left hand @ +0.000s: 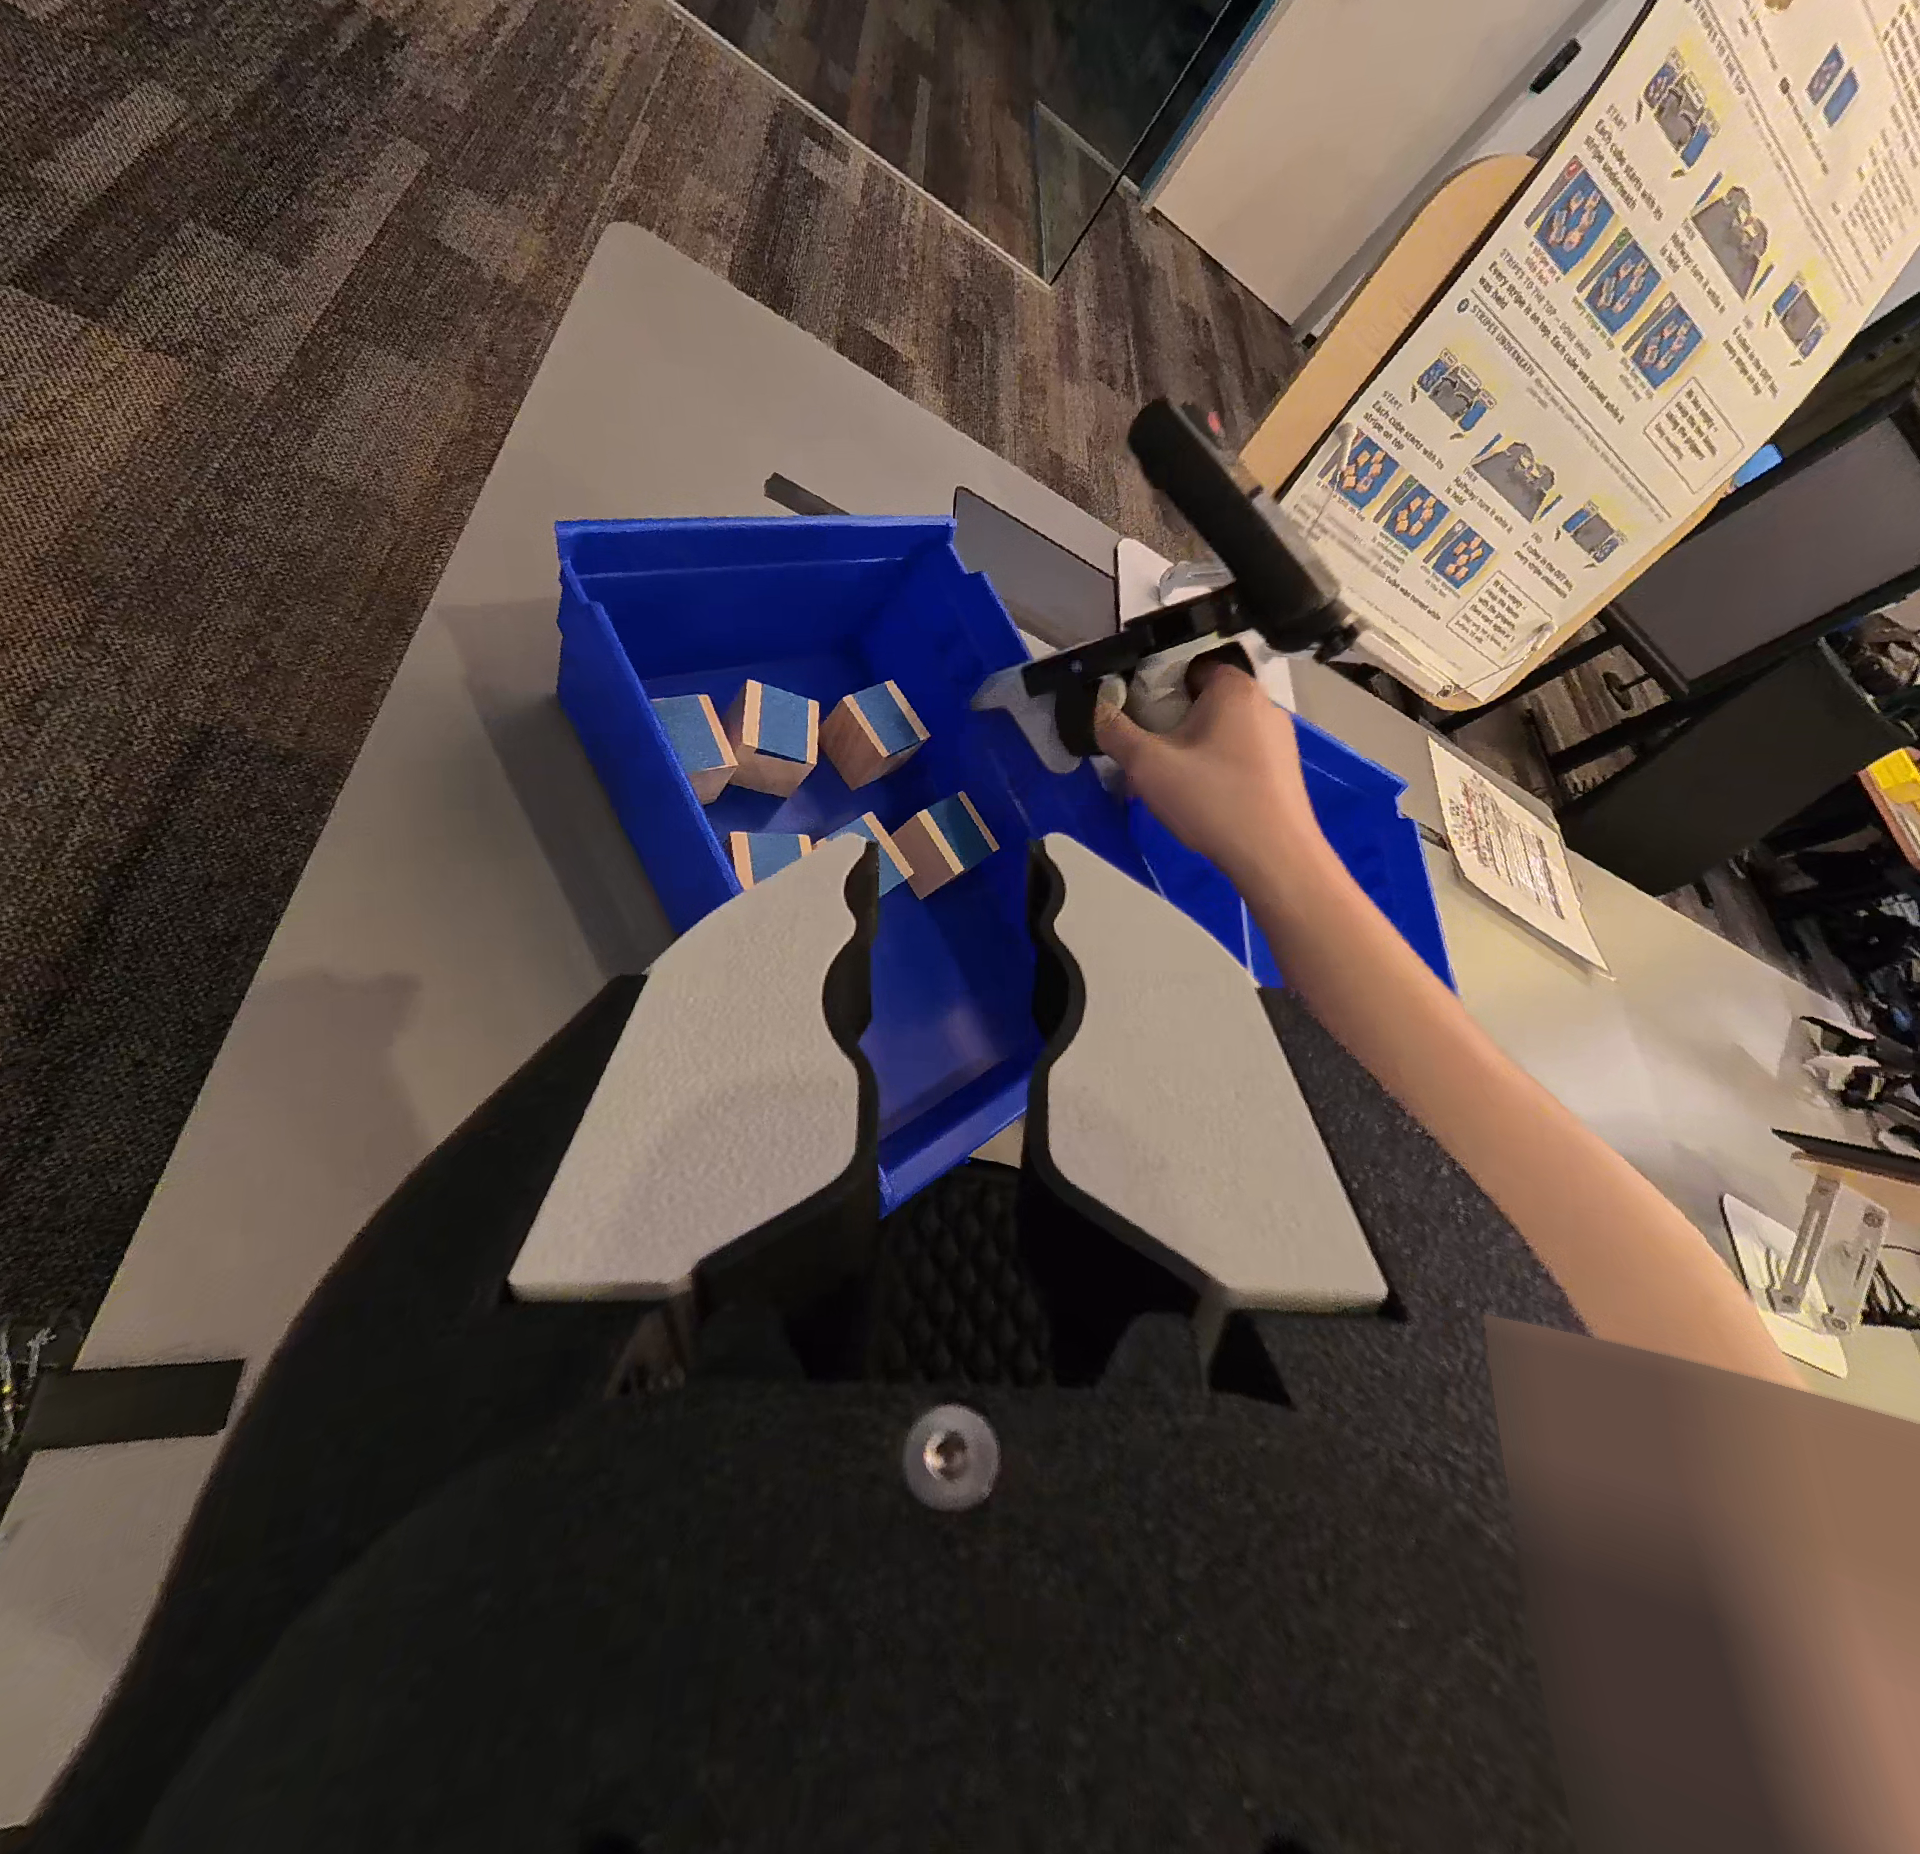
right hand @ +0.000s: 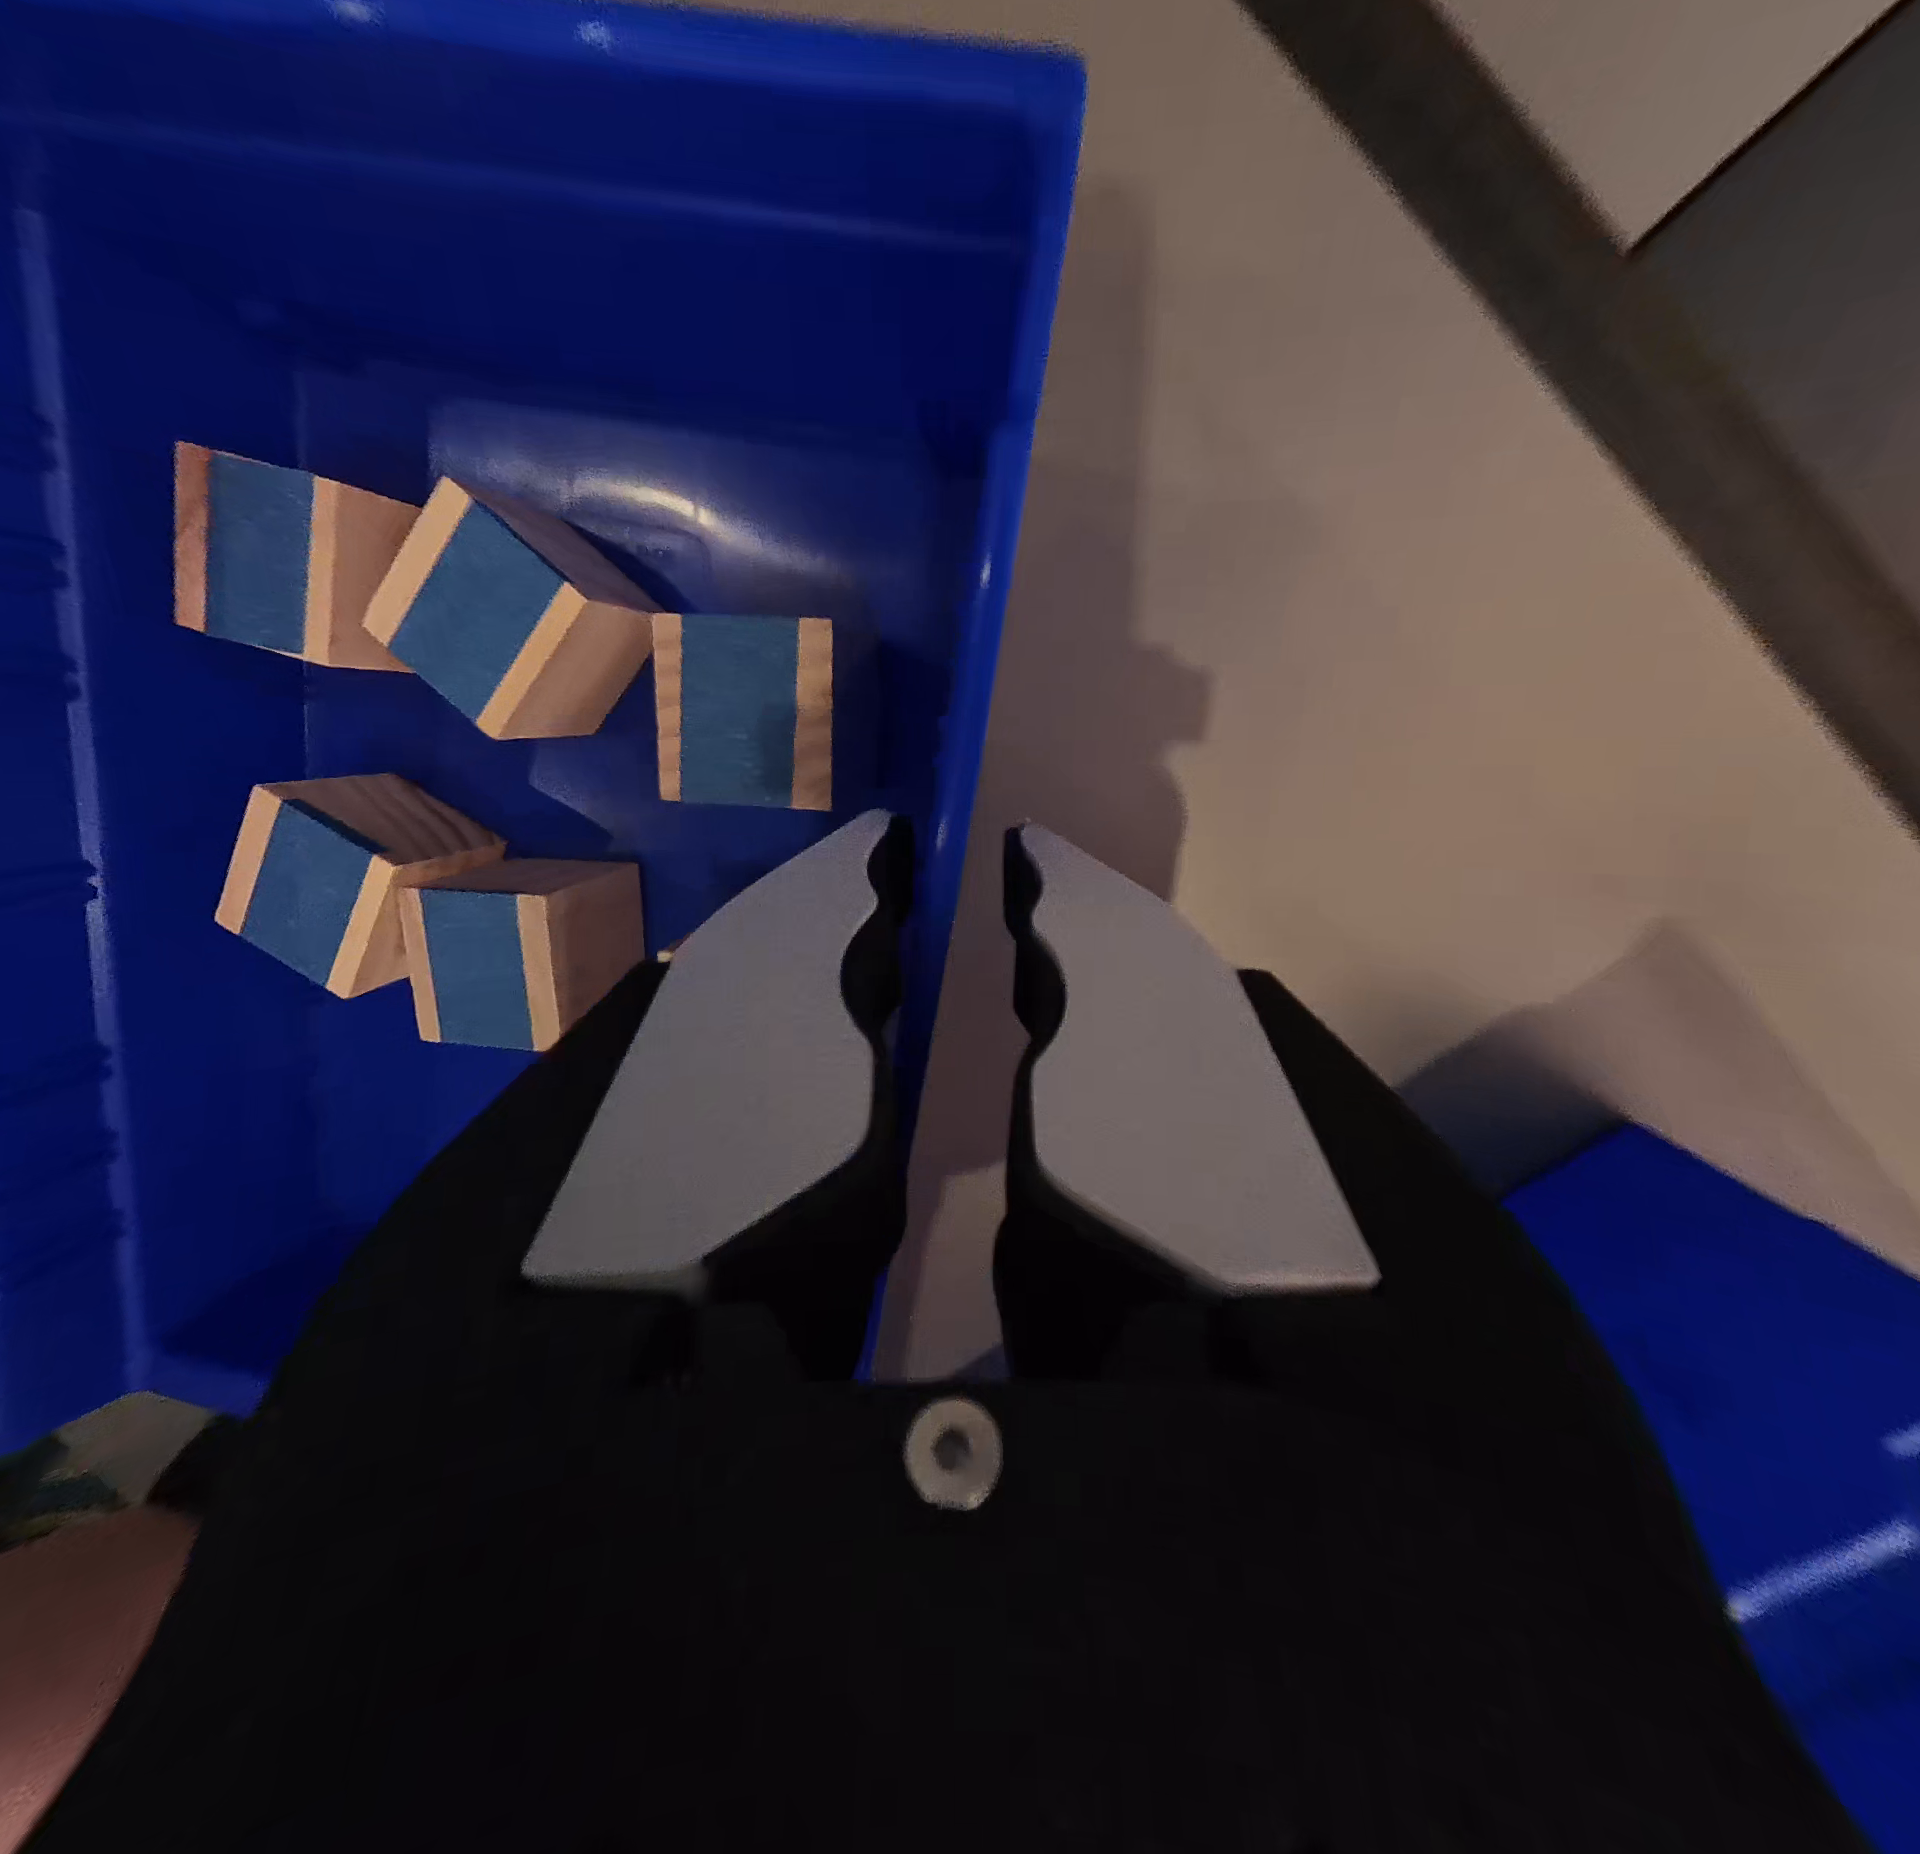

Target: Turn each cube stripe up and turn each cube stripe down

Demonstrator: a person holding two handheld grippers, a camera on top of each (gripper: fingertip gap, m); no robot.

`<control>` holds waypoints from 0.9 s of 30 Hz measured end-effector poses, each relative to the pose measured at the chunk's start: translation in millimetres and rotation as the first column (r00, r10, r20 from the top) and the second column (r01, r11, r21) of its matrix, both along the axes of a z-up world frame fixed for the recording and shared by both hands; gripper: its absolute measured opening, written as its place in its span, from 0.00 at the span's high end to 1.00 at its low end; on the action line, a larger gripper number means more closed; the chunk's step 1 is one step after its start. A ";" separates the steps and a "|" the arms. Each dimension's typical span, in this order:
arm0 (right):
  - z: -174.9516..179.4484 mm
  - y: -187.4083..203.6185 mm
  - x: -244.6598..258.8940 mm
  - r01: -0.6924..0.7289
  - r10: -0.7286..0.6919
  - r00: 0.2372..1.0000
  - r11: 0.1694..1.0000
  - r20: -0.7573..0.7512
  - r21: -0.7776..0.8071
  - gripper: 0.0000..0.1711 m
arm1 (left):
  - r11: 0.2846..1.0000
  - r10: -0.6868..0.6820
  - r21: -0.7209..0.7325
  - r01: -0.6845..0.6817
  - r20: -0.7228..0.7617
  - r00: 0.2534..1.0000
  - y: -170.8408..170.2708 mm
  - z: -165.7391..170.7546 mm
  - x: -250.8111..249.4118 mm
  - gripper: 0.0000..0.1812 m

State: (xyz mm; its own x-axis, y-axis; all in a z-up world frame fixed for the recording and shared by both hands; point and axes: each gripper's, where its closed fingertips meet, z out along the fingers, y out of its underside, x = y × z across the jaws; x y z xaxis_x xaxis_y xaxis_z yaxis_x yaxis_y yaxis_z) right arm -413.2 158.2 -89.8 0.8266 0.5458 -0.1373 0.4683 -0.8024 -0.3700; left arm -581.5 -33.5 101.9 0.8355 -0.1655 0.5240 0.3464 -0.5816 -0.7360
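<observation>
The blue bin (left hand: 623, 682) on the grey table (left hand: 343, 973) is the landmark here, and all the cubes lie on its floor, in the half far from the person. In the left wrist view, the left gripper (left hand: 948, 854) hovers above the near part of the bin with its fingers apart and nothing between them; I think it waits there, high enough to leave room for the other tool. To the right of it, the right gripper (left hand: 1013, 713) is held in the person's hand (left hand: 1195, 765) over the right wall of the bin. Its own view shows its fingers a little apart and empty, one on each side of that wall, so it looks placed to come in from the side toward the nearest cube (right hand: 743, 713). The cubes (right hand: 509, 609) are pale wood, each with a wide blue stripe on one face. In the right wrist view, five show in two loose rows, some touching, most with the stripe facing up or nearly up. One more may be hidden behind the gripper. A second blue bin (left hand: 1351, 848) stands just to the right of the first one.
</observation>
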 end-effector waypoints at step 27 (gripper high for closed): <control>-27.5 -124.9 337.1 0.398 -0.380 0.913 0.908 0.148 -0.127 0.93 | 0.998 -0.022 -0.056 0.023 0.007 1.000 5.3 -8.3 9.3 0.82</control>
